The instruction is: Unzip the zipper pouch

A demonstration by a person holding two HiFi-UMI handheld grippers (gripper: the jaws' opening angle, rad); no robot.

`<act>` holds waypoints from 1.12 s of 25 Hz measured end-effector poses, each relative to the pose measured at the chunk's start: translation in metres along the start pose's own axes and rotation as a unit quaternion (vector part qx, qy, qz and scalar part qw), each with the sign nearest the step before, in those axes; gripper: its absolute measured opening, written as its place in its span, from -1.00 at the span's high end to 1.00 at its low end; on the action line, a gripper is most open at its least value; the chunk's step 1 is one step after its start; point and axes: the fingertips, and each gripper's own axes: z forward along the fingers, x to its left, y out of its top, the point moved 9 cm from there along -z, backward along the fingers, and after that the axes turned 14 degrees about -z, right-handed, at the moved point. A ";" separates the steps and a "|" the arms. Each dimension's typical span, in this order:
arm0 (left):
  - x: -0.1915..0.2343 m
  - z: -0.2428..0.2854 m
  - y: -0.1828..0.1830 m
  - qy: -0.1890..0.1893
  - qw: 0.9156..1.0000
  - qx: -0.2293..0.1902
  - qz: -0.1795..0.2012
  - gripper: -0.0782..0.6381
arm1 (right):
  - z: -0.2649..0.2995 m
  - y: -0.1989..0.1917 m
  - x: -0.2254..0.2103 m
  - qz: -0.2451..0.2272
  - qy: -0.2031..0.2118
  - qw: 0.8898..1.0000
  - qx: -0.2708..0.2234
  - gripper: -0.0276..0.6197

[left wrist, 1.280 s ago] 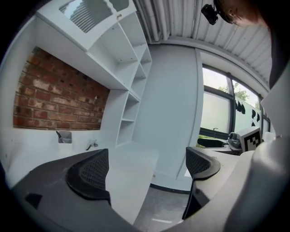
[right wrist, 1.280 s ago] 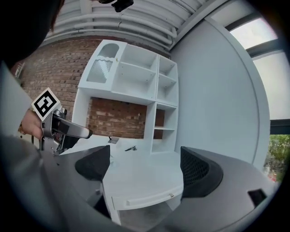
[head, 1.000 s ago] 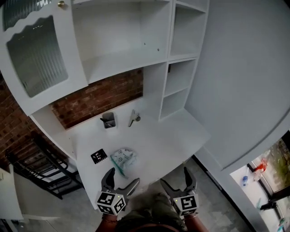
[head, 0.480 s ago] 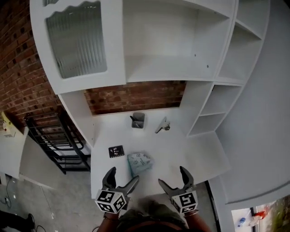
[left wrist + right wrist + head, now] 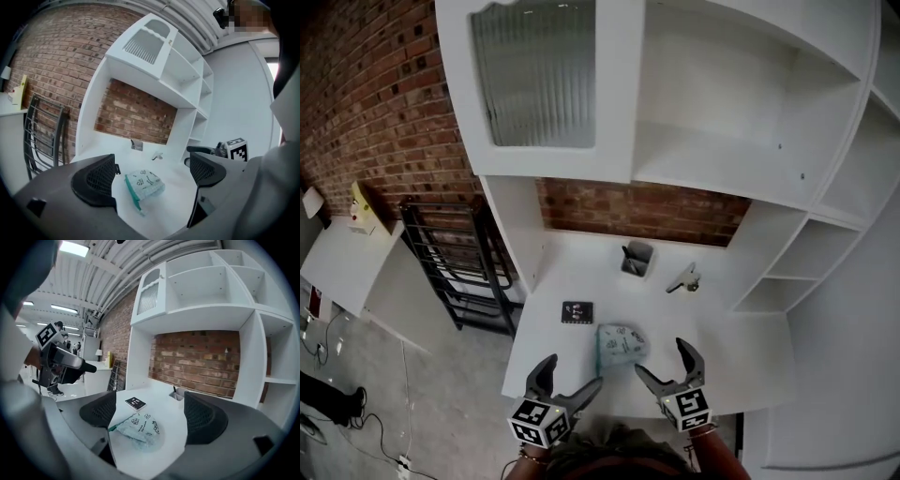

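pouch: flat on the desk, just ahead, between both tongs | zip edge: teal, on its left side, running away from the person | left tongs: wide, empty | right tongs: wide, empty, slightly nearer

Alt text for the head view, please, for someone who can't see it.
A pale patterned zipper pouch lies on a white desk, ahead of the open, empty left claw and right claw. Beyond it sit a black card and a grey cup.
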 end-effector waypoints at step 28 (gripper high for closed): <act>0.012 -0.066 -0.013 0.117 0.991 -0.045 -0.041 -0.58 | 0.264 -0.058 -0.005 -0.087 0.506 0.820 0.251 -0.05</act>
